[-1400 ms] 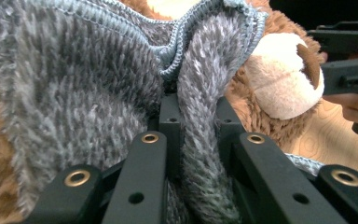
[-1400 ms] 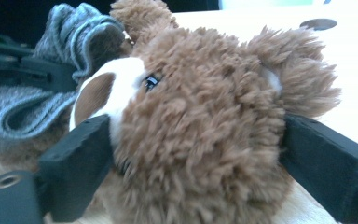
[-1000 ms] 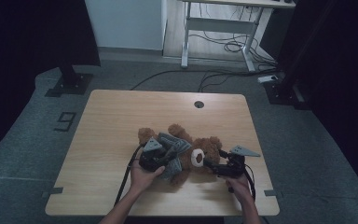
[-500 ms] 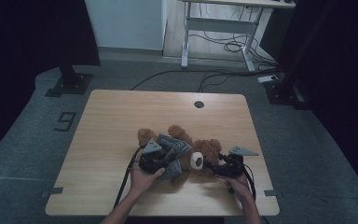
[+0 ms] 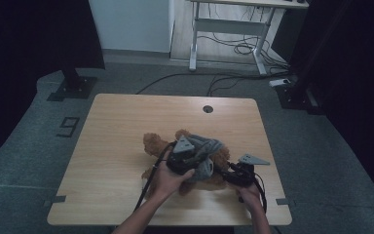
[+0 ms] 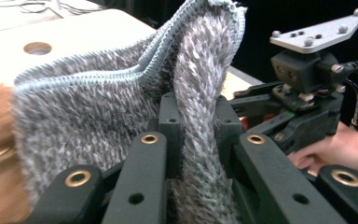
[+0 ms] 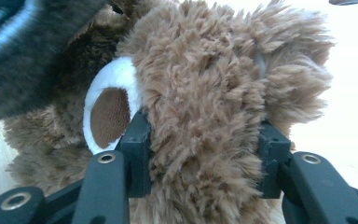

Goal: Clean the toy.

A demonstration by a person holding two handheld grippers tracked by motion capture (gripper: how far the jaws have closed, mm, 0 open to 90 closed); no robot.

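Note:
A brown teddy bear (image 5: 155, 143) lies near the front of the wooden table (image 5: 126, 117), wearing a grey knitted garment (image 5: 208, 145). My left gripper (image 5: 189, 155) is shut on a fold of that knit (image 6: 98, 107), which runs up between its jaws (image 6: 198, 126) and is lifted over the bear's chest. My right gripper (image 5: 226, 174) has just been closing. Its pads now press into the fur on both sides of the bear's head (image 7: 205, 93), beside the white muzzle (image 7: 109, 109). In the left gripper view, the right gripper's grey plate (image 6: 317, 32) shows close by.
A round cable hole (image 5: 208, 108) sits at the table's far edge. The bear lies close to the front right corner. Beyond the table are a white desk frame (image 5: 226, 29), floor cables (image 5: 233, 48) and a dark stand base (image 5: 73, 87).
My left gripper has moved right and up, pulling the grey knit over the bear toward its head. The right hand has stayed where it was, at the head.

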